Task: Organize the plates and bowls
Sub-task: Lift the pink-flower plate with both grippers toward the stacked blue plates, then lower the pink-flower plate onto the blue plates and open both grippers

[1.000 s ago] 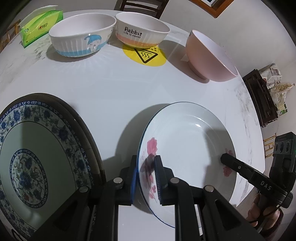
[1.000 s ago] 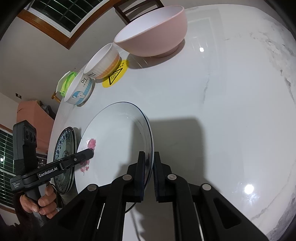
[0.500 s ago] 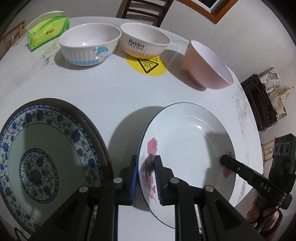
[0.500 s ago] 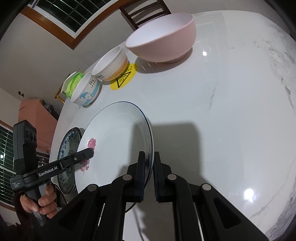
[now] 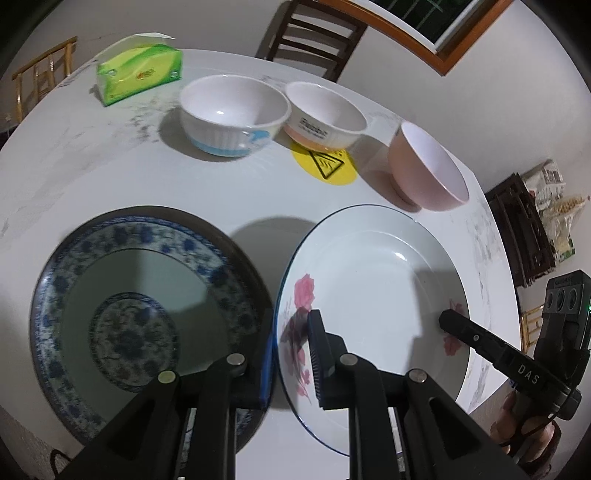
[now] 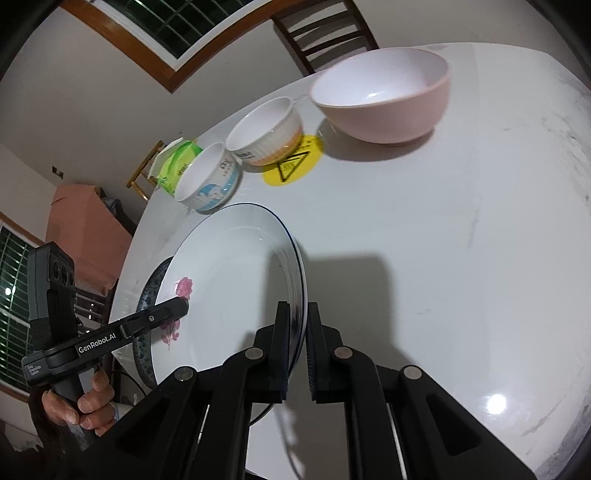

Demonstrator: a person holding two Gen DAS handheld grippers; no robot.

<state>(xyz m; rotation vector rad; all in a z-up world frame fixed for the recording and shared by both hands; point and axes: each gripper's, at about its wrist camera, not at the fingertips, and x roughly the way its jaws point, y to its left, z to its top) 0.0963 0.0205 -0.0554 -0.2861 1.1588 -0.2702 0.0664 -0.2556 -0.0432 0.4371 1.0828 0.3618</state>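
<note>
A white plate with pink flowers and a thin blue rim [image 5: 369, 280] hangs tilted above the white table [image 5: 92, 155], carried by both grippers. My left gripper [image 5: 290, 332] is shut on its left rim, beside the pink rose. My right gripper [image 6: 297, 314] is shut on the opposite rim; in the left wrist view the right gripper [image 5: 448, 321] comes in from the right. The left gripper [image 6: 181, 306] also shows in the right wrist view. Just left of the held plate lies a blue-patterned plate [image 5: 129, 295] on a dark plate.
Along the far side stand a white-and-blue bowl [image 5: 232, 114], a white-and-orange bowl [image 5: 325, 118] at a yellow warning sticker [image 5: 325, 166], and a pink bowl [image 5: 428, 173]. A green tissue pack [image 5: 140, 72] lies at the far left. A wooden chair [image 5: 314, 29] stands behind.
Both grippers have risen with the white plate still between them. The table's bowls and the blue-patterned plate now look farther off and sit more fully in view.
</note>
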